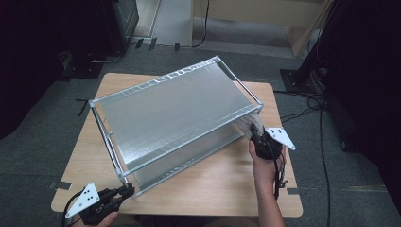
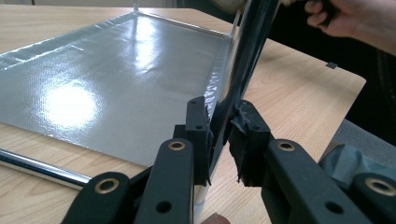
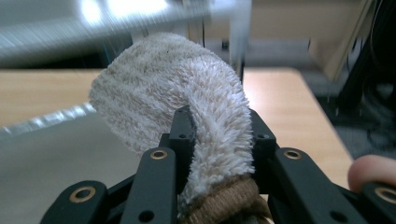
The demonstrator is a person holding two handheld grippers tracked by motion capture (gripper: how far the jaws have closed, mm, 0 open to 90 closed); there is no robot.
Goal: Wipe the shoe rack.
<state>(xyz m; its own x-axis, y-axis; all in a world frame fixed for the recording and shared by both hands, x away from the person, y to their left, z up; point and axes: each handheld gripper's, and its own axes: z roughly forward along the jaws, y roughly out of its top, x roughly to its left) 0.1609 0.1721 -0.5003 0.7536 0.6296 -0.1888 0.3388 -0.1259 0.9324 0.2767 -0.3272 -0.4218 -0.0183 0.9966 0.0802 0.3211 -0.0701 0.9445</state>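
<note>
Nearest, left gripper [image 1: 126,190] at the table's near left corner: jaws nearly shut, clamped on the rack's near upright post [image 2: 238,74], bracing the silver two-tier rack [image 1: 175,109], which sits slantwise across the middle of the wooden table [image 1: 227,189]. Best kept pinched firm and motionless so the frame stays put under wiping pressure.

Farther along, right gripper [image 1: 259,132] at the rack's right end, near the far-right corner post [image 1: 257,108]: jaws closed most of the way on a fluffy cream cloth [image 3: 177,98] with a brown cuff, its pile bulging above the pads. Worth pressing the loose fold flat against the metal and drawing it in long, even passes, without loosening the pinch; blur in the right gripper view hints at a quick sweep, probably better slowed near the post.

Around: thin rails [image 1: 246,87] and posts apt to snag the pile; cables [image 1: 302,101] on the grey floor beyond the right edge, well clear.
</note>
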